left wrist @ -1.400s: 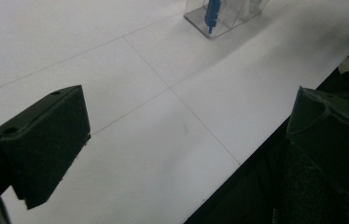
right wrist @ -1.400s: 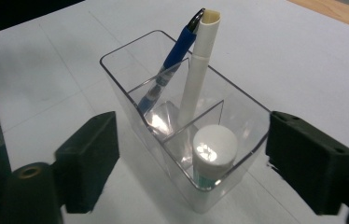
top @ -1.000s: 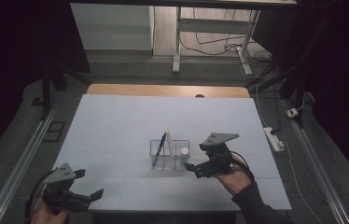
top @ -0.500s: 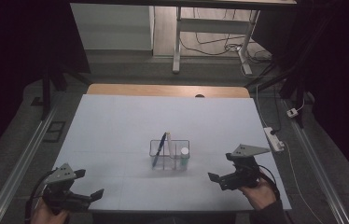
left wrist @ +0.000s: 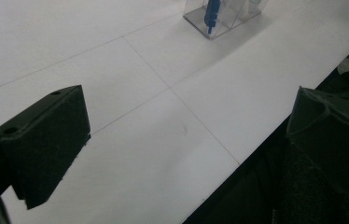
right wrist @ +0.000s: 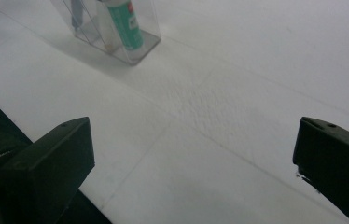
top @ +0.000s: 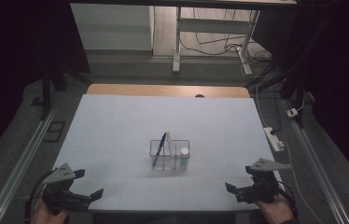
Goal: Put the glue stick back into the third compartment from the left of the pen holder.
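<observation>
Covering wooden table (top: pixel 163 90), white sheet (top: pixel 130 116); dark room, cabled floor (top: pixel 210 46).

A white power strip (top: pixel 274 138) lies on the floor beside the table (top: pixel 116 121).

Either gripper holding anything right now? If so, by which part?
Nothing is held. The left gripper and right gripper both have open, empty jaws over the table, apart from the clear organizer with the blue pen.

We see a clear holder (top: pixel 170 154) on the white table (top: pixel 116 121); at its nine o'clock stands a blue pen (top: pixel 160 149), at three o'clock a green-labelled tube (right wrist: pixel 125 25).
</observation>
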The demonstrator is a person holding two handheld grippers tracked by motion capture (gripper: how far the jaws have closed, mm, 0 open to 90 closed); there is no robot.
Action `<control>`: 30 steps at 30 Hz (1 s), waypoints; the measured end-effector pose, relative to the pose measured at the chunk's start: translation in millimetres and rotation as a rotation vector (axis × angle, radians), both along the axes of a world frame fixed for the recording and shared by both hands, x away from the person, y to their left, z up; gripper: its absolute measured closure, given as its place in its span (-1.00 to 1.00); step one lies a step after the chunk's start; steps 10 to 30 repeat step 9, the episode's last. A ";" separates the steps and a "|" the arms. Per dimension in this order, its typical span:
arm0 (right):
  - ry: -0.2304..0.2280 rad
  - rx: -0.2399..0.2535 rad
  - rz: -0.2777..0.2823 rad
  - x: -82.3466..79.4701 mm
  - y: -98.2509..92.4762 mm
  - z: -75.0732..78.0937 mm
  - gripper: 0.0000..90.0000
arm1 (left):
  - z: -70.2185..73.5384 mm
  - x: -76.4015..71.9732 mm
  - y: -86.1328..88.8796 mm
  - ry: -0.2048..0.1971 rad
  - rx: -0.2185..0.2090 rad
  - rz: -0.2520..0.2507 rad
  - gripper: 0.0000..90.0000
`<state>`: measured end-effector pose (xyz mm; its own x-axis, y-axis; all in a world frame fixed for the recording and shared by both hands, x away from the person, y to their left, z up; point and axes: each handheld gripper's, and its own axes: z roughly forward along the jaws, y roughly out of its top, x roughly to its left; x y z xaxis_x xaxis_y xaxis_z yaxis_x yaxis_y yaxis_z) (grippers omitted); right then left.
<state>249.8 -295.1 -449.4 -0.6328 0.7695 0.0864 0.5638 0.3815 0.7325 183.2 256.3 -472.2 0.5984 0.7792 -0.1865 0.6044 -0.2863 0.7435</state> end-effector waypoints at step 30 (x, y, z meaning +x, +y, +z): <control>0.025 -0.057 -0.010 -7.9 0.4 -6.2 -1.00 | 0.2 1.3 -0.9 0.004 0.001 -0.005 -1.00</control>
